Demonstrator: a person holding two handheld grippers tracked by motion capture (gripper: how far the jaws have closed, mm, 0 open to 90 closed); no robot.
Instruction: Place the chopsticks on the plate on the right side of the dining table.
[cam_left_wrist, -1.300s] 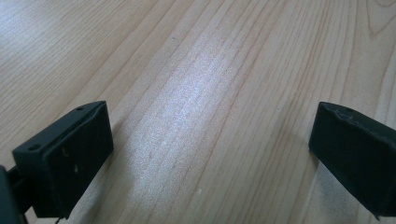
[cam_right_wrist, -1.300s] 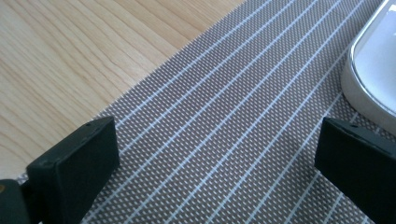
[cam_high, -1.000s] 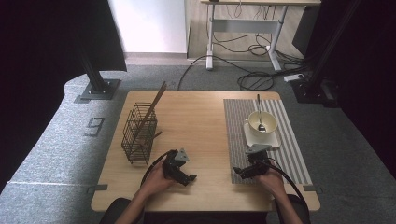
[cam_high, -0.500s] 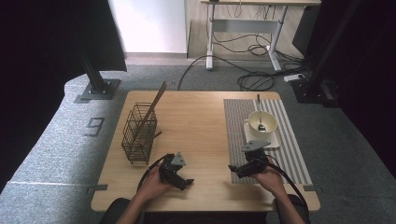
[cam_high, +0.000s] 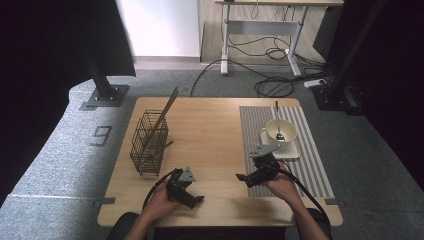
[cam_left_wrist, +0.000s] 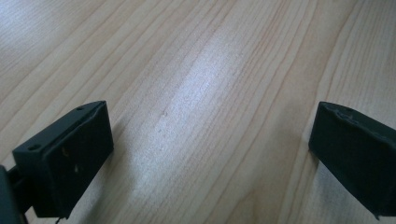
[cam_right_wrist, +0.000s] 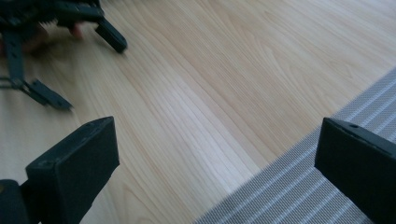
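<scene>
Both grippers open wide and empty: right gripper sits just at the near-left of the cup, spoon handle pointing away; left gripper lies well left of it.

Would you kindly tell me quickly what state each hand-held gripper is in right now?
Left hand-held gripper: open, holding nothing.
Right hand-held gripper: open, holding nothing.

I read one mark only: a dark figure "9" on the grey floor left of the bench.
</scene>
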